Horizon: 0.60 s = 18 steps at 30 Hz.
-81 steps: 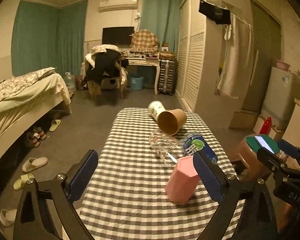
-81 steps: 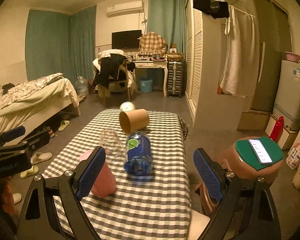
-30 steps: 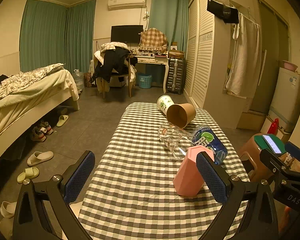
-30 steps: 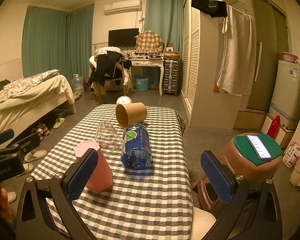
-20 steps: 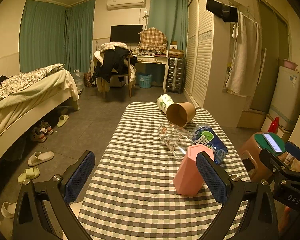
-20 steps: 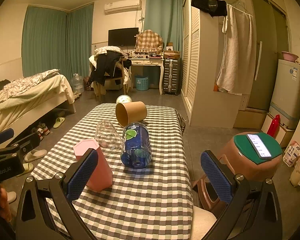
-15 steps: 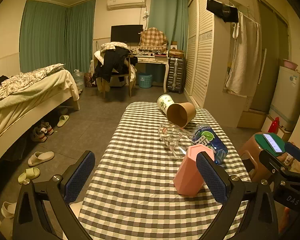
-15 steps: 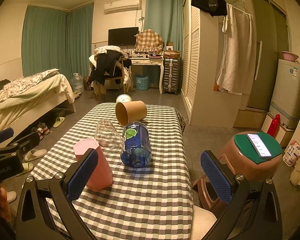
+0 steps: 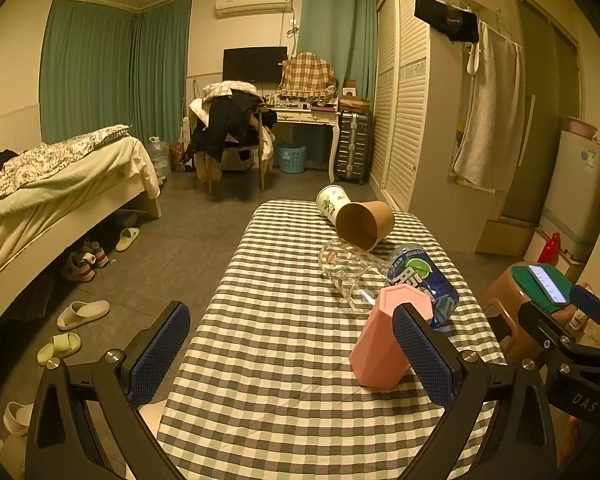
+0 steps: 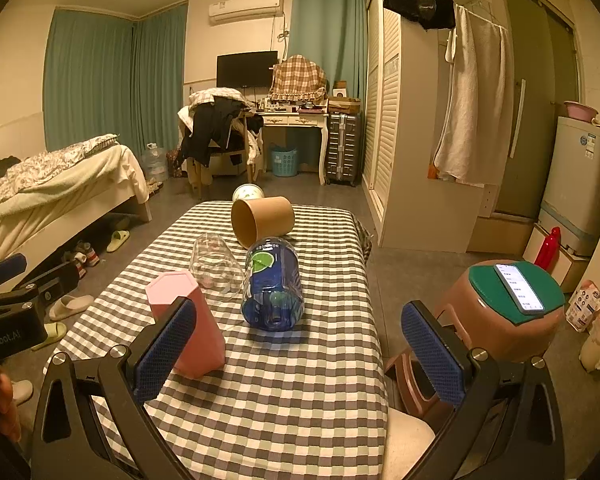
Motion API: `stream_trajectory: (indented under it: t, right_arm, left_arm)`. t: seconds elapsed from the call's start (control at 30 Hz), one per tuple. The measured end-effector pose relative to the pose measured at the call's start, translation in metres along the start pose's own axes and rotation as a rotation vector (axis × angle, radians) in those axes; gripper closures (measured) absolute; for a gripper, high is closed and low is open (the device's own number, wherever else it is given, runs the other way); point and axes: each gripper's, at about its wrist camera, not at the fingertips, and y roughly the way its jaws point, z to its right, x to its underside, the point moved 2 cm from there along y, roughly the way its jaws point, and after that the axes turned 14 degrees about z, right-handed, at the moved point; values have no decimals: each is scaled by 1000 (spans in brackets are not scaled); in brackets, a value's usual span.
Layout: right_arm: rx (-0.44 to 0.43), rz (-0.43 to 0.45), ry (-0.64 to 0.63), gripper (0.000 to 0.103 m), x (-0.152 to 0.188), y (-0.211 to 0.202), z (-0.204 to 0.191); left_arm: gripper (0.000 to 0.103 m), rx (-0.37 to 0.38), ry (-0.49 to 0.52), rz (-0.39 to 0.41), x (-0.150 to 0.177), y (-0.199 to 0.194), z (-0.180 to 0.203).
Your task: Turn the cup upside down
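Standing upright, pink faceted cup (image 10: 188, 320) beside right gripper's (image 10: 300, 352) left finger | left gripper (image 9: 292, 354) nearer its right finger | both jaws spread, empty

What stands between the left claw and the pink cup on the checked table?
Nothing visible does. The pink cup stands upright just ahead of the open left claw, beside its right finger pad. The clear cup and blue bottle lie behind it.
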Motion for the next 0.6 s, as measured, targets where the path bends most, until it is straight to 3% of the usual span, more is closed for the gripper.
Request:
stream_trajectory:
  t: [0.6]
  right_arm:
    - [-1,-11,-1,0,3,2,-1]
  left_arm:
    - [0,-3,0,-1,-1,0,0]
